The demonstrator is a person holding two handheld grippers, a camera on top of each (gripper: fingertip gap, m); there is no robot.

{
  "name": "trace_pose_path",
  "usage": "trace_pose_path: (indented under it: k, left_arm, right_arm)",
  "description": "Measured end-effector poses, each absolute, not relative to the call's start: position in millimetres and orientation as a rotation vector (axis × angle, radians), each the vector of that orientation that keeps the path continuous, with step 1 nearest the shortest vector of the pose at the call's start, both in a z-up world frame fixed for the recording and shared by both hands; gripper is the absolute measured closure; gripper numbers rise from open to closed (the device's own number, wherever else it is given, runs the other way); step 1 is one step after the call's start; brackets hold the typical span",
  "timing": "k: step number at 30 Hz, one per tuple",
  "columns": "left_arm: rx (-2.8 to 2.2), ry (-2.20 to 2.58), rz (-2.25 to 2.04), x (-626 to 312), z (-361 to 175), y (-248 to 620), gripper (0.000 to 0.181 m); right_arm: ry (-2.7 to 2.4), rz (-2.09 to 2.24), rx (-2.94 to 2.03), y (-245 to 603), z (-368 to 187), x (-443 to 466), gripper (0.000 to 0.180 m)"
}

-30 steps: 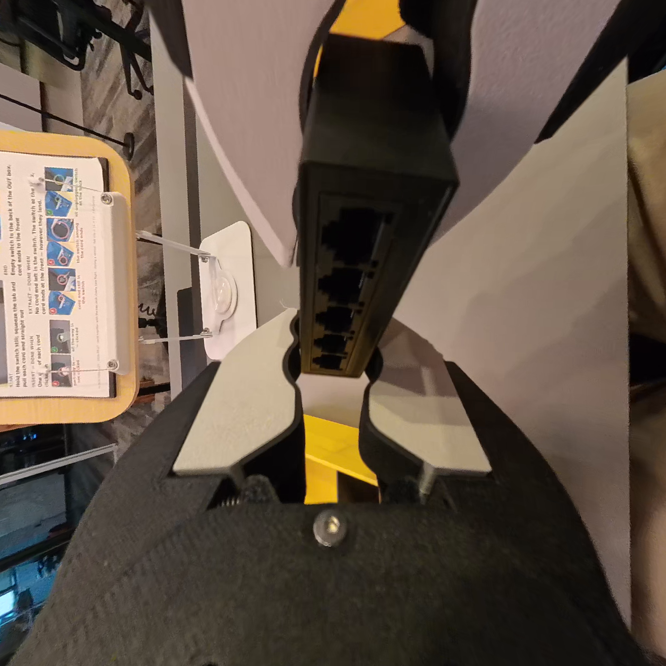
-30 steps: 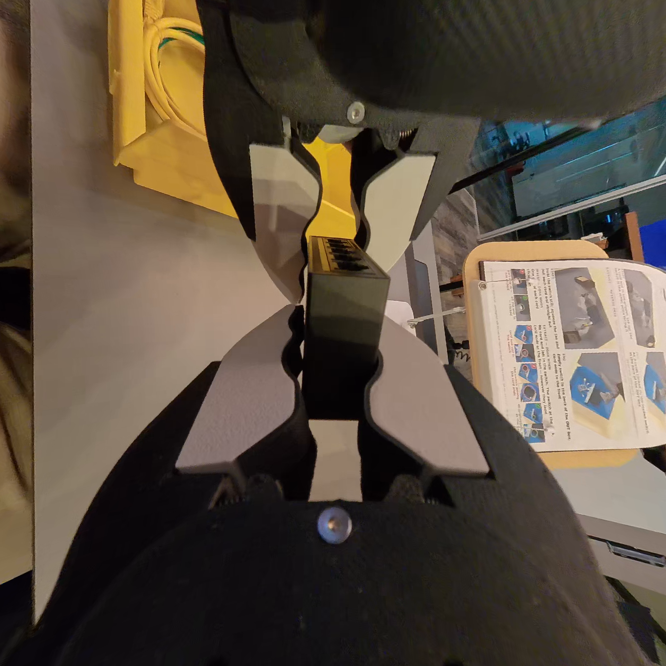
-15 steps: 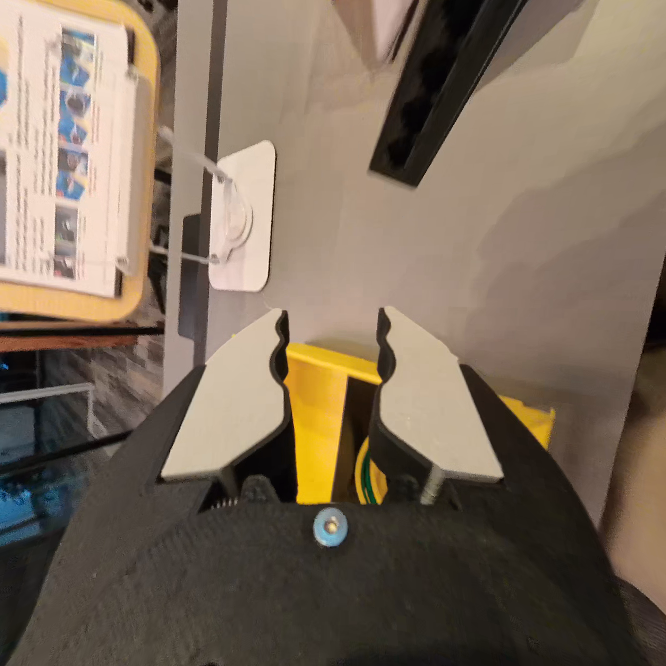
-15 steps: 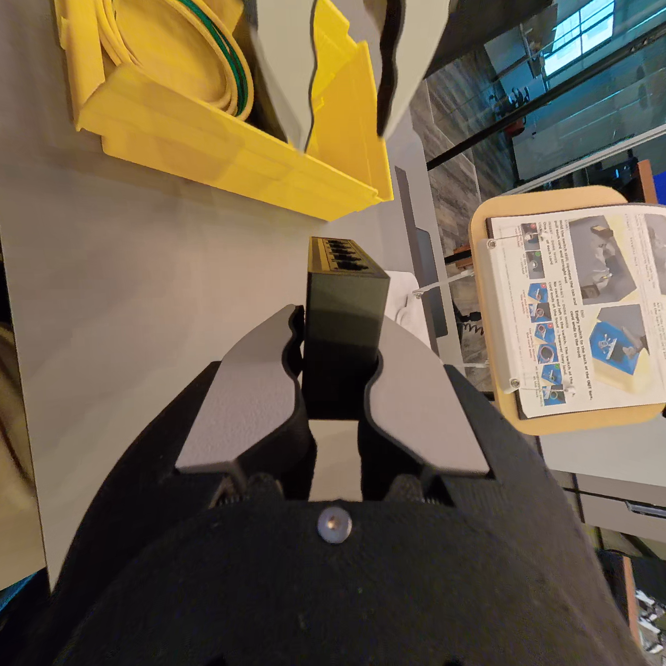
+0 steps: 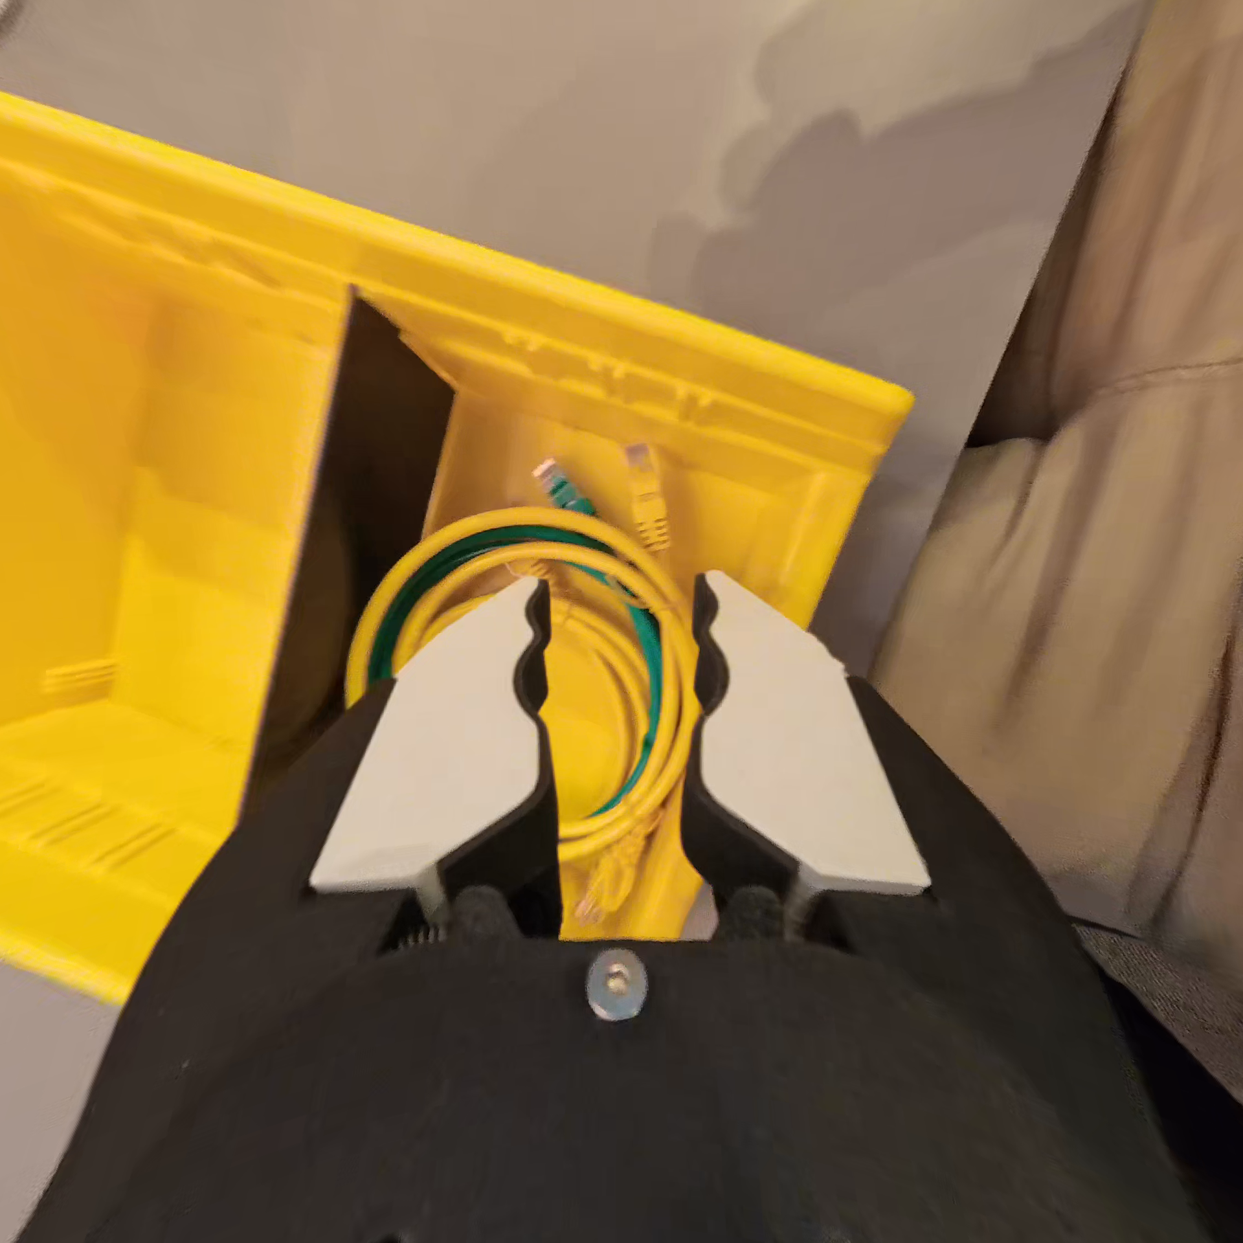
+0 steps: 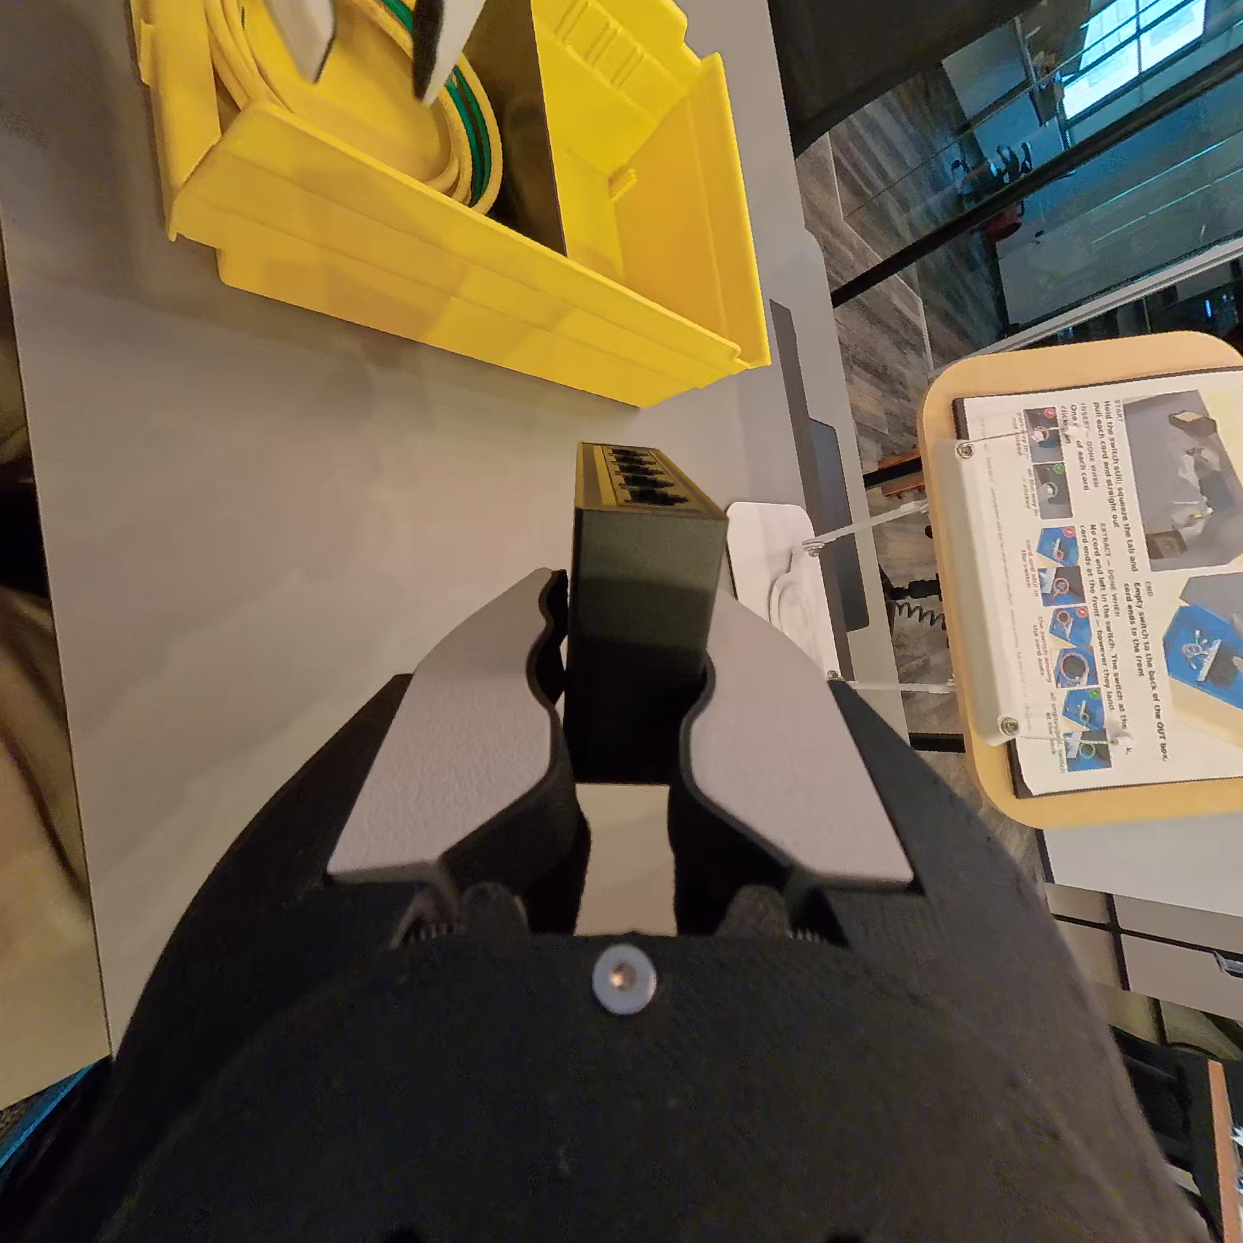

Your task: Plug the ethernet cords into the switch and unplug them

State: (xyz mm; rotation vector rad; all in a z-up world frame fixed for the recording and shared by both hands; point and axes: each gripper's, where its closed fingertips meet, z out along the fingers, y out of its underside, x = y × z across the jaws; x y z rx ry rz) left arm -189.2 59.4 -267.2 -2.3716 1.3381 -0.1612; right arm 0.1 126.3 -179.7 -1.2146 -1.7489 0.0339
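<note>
Black and boxy, the switch (image 6: 642,605) sits clamped between the right gripper (image 6: 632,646) jaws, ports facing the yellow bin (image 6: 471,282), over the grey table (image 6: 269,504). Left gripper (image 5: 619,646) hangs above that bin, jaws apart and empty, over the coiled yellow and green cords (image 5: 646,672) inside.

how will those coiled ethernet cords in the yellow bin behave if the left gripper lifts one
The cords are thin and loosely looped, so they will probably flop and uncoil. The yellow and green loops overlap, so lifting one may drag the other. The left gripper is open above them; the stiffer plug ends look easier to grip.
</note>
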Motion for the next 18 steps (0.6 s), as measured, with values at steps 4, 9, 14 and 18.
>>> trace_pose_path:
  k: [4, 9, 14, 18]
  left_arm:
    - [-2.517, 1.375, -0.102, -189, -300, 55, 0.140]
    - [-2.666, 1.238, -0.188, -189, -318, 54, 0.146]
    - [-2.660, 1.219, -0.201, -191, -317, 57, 0.159]
    - [-2.611, 1.172, -0.276, -188, -300, 59, 0.162]
  right_arm:
    - [-1.759, 0.030, -1.218, 126, -182, -1, 0.149]
    - [-1.761, 0.035, -1.213, 124, -181, -2, 0.150]
    - [-1.755, 0.038, -1.210, 124, -180, -2, 0.150]
    - [-1.742, 0.044, -1.213, 125, -177, 1, 0.150]
